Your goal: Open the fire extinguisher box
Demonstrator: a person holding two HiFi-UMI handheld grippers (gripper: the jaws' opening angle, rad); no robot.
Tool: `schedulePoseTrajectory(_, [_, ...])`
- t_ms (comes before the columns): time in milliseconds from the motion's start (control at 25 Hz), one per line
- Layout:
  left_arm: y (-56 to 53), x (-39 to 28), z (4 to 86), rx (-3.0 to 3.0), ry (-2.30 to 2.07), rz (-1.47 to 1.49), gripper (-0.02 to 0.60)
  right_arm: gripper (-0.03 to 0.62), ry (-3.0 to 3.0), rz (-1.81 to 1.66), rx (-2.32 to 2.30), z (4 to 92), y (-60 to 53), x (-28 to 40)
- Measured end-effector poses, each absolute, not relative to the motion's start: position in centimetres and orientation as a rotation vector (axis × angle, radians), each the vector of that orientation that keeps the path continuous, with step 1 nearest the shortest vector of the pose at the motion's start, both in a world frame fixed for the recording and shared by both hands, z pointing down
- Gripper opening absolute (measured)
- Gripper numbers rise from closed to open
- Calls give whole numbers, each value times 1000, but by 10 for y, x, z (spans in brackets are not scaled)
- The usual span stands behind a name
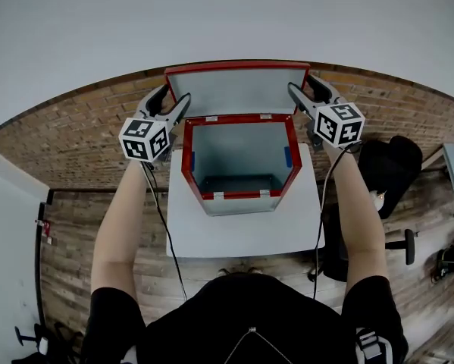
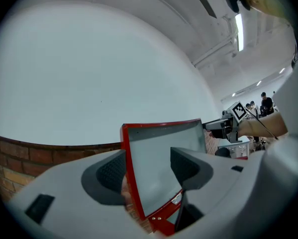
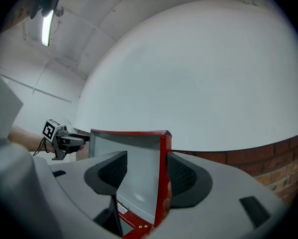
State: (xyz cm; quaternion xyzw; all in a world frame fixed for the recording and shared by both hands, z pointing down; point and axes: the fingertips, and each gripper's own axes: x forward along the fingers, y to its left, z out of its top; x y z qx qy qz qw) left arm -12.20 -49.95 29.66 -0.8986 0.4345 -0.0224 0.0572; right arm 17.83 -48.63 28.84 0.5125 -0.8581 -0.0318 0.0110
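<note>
Against brick wall [image 1: 75, 139], on white table [image 1: 242, 233], box [image 1: 240, 195] with lid [image 1: 238, 89] raised upright; left gripper [image 1: 175, 95] and right gripper [image 1: 302, 86] wide astride its side edges, unclamped, best eased clear evenly without knocking lid.

- A white wall [image 1: 227, 14] is rising over a brick band [image 1: 75, 139].
- Wooden planks [image 1: 98, 241] are running under a white table [image 1: 242, 233], with a black chair [image 1: 389, 165] standing beside it.
- A tube light [image 3: 48, 21] is glowing overhead.
</note>
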Motion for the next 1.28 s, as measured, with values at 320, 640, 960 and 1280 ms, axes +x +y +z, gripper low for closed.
schedulePoseTrajectory(320, [-531, -119, 301, -2755, 1348, -156, 327, 262, -2657, -31, 1614, 292, -522, 179])
schedulePoseTrajectory(640, [-536, -118, 303, -2716, 1353, -216, 327, 262, -2632, -50, 1619, 292, -529, 179])
schedulePoseTrajectory(960, [-499, -130, 294, -2643, 1357, -194, 327, 262, -2554, -102, 1690, 292, -489, 201])
schedulePoseTrajectory(1280, [-391, -119, 280, -2632, 1270, -66, 321, 211, -2632, -260, 1640, 272, -384, 172])
